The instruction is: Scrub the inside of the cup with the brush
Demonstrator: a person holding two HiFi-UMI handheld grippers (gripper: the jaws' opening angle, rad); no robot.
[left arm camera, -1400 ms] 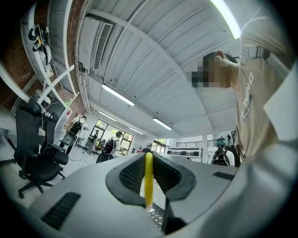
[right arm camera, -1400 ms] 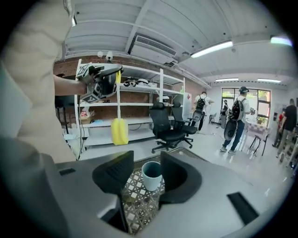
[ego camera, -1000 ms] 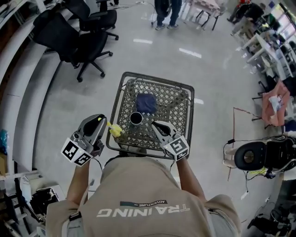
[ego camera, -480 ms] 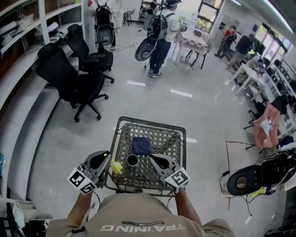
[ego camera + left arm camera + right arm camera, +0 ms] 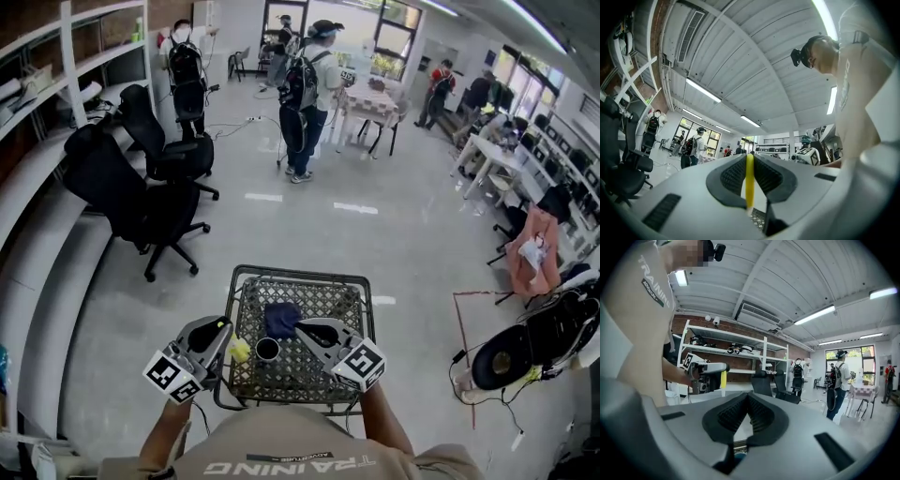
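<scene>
- The cup (image 5: 267, 350) is dark and round with a pale rim. It stands upright, mouth open upward, on the mesh table (image 5: 298, 275) near its front edge.
- The brush (image 5: 239, 351) is yellow. Its thin handle is clamped between the left gripper's (image 5: 223, 330) jaws, and its head is just left of the cup, outside it.
</scene>
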